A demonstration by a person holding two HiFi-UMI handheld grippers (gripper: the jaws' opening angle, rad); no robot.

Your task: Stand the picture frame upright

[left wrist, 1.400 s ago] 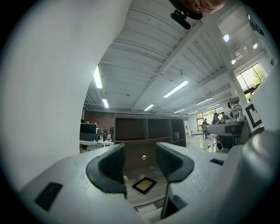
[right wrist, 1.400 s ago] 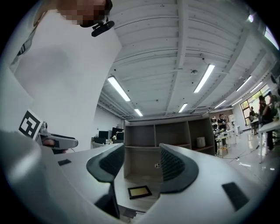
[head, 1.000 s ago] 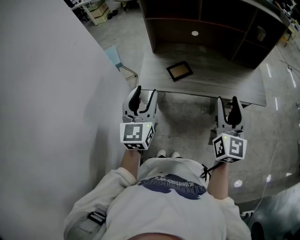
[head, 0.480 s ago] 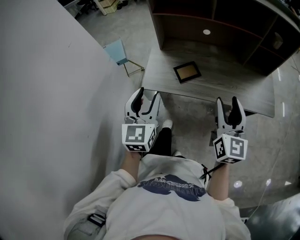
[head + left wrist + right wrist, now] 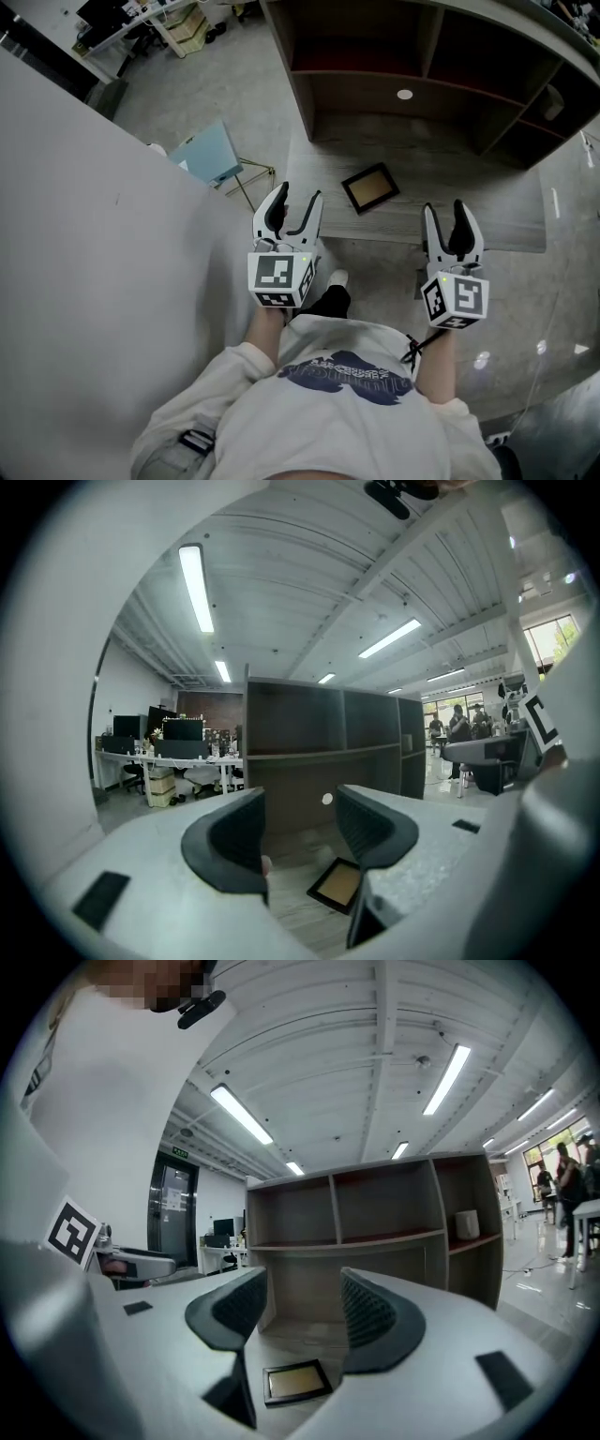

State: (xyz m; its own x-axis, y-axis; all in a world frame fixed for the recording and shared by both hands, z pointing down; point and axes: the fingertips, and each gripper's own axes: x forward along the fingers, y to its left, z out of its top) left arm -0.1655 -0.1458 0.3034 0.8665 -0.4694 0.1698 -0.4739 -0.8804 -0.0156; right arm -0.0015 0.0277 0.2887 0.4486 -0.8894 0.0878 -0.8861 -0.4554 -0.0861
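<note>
head view: picture frame flat near the front edge of the worktop — your left gripper, jaws just opening wider, and right gripper both gape empty — catch one edge low, tip slowly.

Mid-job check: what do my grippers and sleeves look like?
The left gripper and right gripper have white bodies with curved black ribbed pads. Each carries a white cube with black square markers. Sleeves are off-white; a black cord hangs by the right wrist.
</note>
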